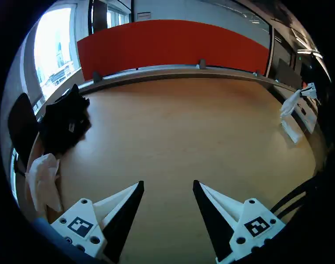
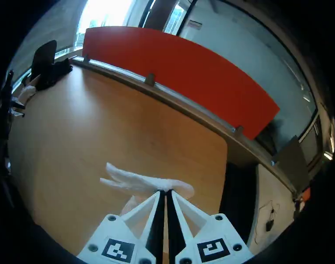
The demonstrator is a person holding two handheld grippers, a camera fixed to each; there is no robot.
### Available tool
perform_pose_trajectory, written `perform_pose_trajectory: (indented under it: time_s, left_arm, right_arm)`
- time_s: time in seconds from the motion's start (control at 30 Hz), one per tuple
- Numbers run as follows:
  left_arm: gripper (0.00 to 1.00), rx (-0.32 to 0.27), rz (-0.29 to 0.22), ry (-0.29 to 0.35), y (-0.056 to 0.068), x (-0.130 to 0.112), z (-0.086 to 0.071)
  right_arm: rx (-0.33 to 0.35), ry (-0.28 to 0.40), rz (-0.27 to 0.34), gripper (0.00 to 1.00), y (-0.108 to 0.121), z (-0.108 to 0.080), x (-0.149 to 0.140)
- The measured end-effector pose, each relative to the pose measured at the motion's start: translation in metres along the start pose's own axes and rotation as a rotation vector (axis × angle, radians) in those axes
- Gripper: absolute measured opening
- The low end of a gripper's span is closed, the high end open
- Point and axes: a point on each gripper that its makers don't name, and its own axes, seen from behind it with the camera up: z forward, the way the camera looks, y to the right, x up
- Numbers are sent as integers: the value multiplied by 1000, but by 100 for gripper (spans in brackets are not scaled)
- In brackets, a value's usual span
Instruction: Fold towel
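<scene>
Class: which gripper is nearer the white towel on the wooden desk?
Right. The right gripper is shut on the white towel; the left gripper hangs open, far across the desk from it.

Grippers counted: 2, left gripper (image 1: pixel 167 182) and right gripper (image 2: pixel 165 192). Each carried 2 fingers (image 1: pixel 125 207) and 2 square markers (image 1: pixel 81 225), 1 per finger. White cloths numbered 2: towel (image 2: pixel 145 182) near right, crumpled cloth (image 1: pixel 43 180) near left. Black bundle (image 1: pixel 64 119): 1 was seen, far left. Red divider (image 1: pixel 172 44): 1, far side. Wooden table (image 1: pixel 180 127): 1. Dark chair (image 1: pixel 21 125): 1, left.
</scene>
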Motion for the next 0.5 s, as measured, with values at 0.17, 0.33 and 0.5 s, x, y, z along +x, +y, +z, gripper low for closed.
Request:
perform_pose_trajectory:
  time_s: [0.17,0.33,0.5]
  left_arm:
    - [82,-2,1,0,1,-1,-1]
    - [82,-1,5,-4,0,-3,-2]
    - [82,0,9,-9,-1,-5,-3]
  right_arm:
    - [-12,-37,40,4,4,-6,-33]
    - [-18,-85,75,4,5,-11,-68]
    - [-19,-126,101,4,4,-13,-95]
